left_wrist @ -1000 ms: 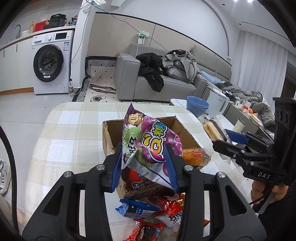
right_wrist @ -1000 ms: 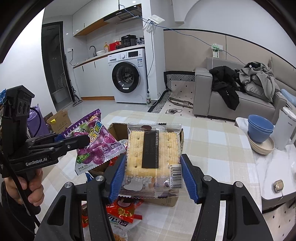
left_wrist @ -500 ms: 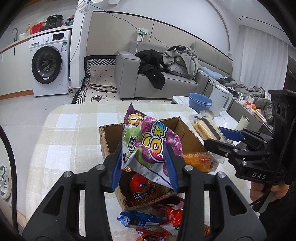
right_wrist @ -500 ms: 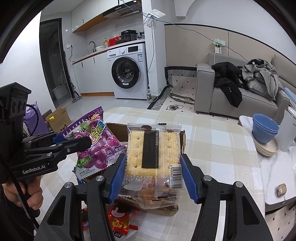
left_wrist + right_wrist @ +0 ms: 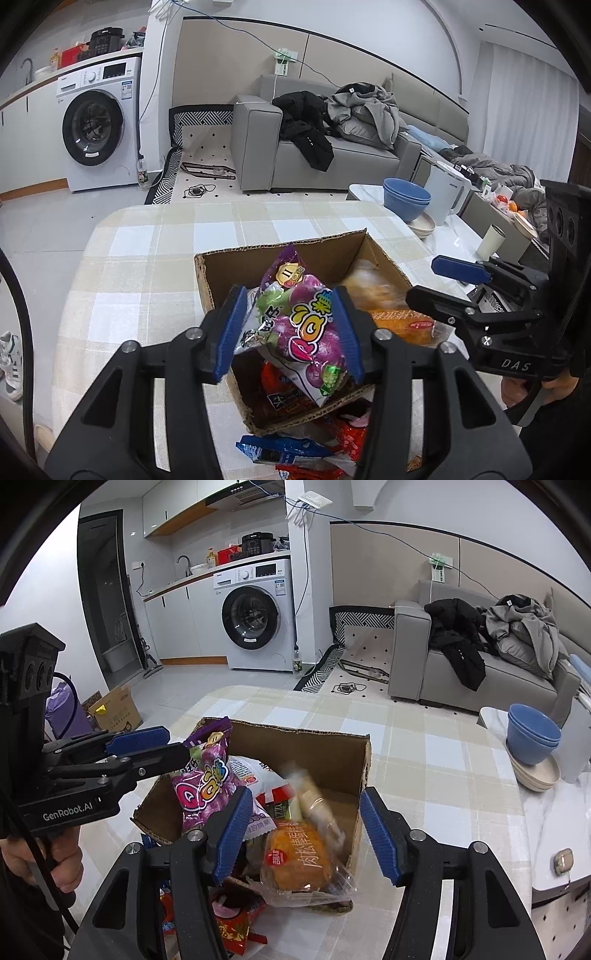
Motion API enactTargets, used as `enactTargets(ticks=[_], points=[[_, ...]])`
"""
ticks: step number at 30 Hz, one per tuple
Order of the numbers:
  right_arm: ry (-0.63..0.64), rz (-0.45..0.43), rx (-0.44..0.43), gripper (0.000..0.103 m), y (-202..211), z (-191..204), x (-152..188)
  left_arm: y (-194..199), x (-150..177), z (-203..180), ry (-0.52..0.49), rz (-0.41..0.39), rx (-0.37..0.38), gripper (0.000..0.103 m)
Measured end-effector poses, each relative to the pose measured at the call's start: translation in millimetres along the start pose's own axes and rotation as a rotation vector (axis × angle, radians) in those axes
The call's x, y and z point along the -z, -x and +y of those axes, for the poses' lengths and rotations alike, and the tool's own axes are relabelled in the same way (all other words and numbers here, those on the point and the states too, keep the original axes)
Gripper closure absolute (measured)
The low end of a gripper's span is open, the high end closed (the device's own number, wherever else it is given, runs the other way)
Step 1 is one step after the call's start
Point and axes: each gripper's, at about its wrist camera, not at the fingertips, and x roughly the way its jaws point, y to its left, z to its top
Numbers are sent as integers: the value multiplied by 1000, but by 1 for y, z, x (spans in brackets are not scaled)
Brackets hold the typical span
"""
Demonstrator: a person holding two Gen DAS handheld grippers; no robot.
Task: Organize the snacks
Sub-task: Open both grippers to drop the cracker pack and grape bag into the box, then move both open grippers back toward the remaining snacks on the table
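An open cardboard box (image 5: 280,254) (image 5: 303,734) stands on the checked table with several snack packs inside. My left gripper (image 5: 290,325) (image 5: 170,746) hangs over its left part. Its jaws are opening, and the purple candy bag (image 5: 306,332) (image 5: 203,782) sags between them, slipping down into the box. My right gripper (image 5: 306,819) (image 5: 439,284) is over the box's right part with its jaws opening. The cracker pack (image 5: 310,794) is a blur, loose below the pads and dropping into the box. An orange cake pack (image 5: 295,853) (image 5: 399,317) lies against the box's near right wall.
Loose snacks lie on the table in front of the box: a blue pack (image 5: 280,450) and red packs (image 5: 347,435) (image 5: 236,930). Stacked blue bowls (image 5: 406,199) (image 5: 532,734), a white kettle (image 5: 447,199) and a paper cup (image 5: 489,242) stand to the right.
Both grippers came forward over the box. The left jaws widened and the purple bag slid lower. The right jaws widened and let the cracker pack go; it falls into the box.
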Motion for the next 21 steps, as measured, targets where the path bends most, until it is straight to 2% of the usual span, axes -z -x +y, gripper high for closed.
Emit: enactTargets(ticks=[2, 4, 6, 7, 8, 10, 13, 21], points=[[-4, -2, 7, 32, 3, -2, 3, 3, 2, 2, 5, -2, -9, 33], [-14, -7, 2, 26, 7, -5, 7, 8, 6, 4, 10, -7, -15, 21], [-25, -9, 0, 18, 12, -7, 12, 15, 11, 4, 12, -10, -17, 19], [-30, -11, -1, 13, 14, -8, 13, 18, 13, 6, 18, -8, -14, 13], [-41, -13, -9, 9, 17, -10, 16, 20, 14, 8, 23, -6, -13, 0], [-57, -10, -18, 4, 21, -13, 21, 28, 21, 12, 38, -14, -16, 1], [-85, -20, -26, 1, 30, -15, 31, 38, 33, 15, 47, -12, -22, 1], [-101, -4, -52, 1, 46, -11, 56, 63, 65, 8, 35, -2, -34, 1]])
